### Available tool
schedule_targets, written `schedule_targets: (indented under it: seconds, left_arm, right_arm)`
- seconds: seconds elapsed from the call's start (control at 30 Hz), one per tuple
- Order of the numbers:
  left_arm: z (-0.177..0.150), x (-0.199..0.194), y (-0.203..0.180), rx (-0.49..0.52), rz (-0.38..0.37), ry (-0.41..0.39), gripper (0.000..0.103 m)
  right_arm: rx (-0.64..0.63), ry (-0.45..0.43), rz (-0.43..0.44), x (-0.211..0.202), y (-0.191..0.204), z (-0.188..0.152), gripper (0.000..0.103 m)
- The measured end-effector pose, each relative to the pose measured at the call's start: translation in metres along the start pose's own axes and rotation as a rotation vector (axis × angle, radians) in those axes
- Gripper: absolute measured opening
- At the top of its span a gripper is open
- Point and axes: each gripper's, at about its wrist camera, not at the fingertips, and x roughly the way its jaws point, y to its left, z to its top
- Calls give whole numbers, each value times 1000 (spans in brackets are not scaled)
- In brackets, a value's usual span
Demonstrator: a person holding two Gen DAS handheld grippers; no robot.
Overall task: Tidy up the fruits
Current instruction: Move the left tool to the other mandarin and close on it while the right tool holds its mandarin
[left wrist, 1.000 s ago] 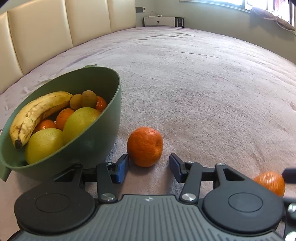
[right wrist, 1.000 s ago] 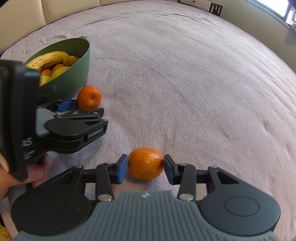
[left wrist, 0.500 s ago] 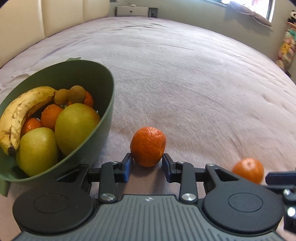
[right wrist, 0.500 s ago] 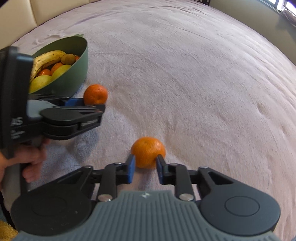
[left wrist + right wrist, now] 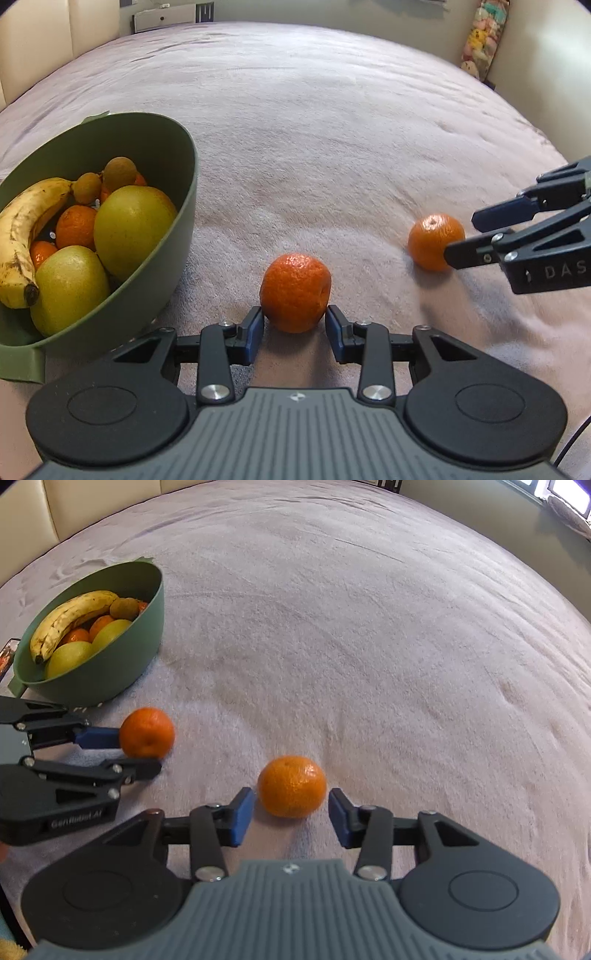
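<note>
The left gripper (image 5: 294, 328) has its jaws opening, with a rough-skinned mandarin (image 5: 295, 292) between the blue pads; narrow gaps show on both sides, so the pads do not press on it. The fruit sits on the bed (image 5: 332, 147), a pale plush cover. At about ten o'clock from this mandarin, just beside it, stands the green bowl (image 5: 184, 206), holding a spotted banana (image 5: 22, 236), two yellow-green round fruits (image 5: 133, 229), small brown ones and a few more mandarins.

The right gripper (image 5: 291, 810) likewise has its jaws opening, set apart around a smoother mandarin (image 5: 291, 786), with clear gaps to either pad. This fruit also rests on the bed. From it, the left gripper's mandarin lies at roughly ten o'clock, near but apart, and the bowl sits farther out along the same direction.

In the left wrist view the right gripper enters at three o'clock, its fingers either side of the second fruit.
</note>
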Motion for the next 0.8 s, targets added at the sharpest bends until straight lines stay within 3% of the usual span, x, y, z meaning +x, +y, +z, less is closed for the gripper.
schedule_targets:
  seconds: [0.03,0.1,0.17,0.37,0.73,0.8]
  left_arm:
    - [-2,-3,1,-1,1,-18,52]
    - [-3,-7,1,7,17,-66,70]
    - [-7,-10,0,23,24,-113,71]
    - [-3,4,-3,24,47,-119,70]
    - [6,14,-15,58,154,-57,63]
    - [8,14,-18,74,166,-55,58]
  right_arm:
    - [-3,-1,-1,0,1,0,43]
    - [-6,-5,-1,1,2,-1,47]
    - [-8,-10,-1,1,2,-2,51]
    - [-12,-11,1,8,3,0,53]
    - [-2,9,-6,21,2,1,52]
    - [10,13,-6,22,1,2,52]
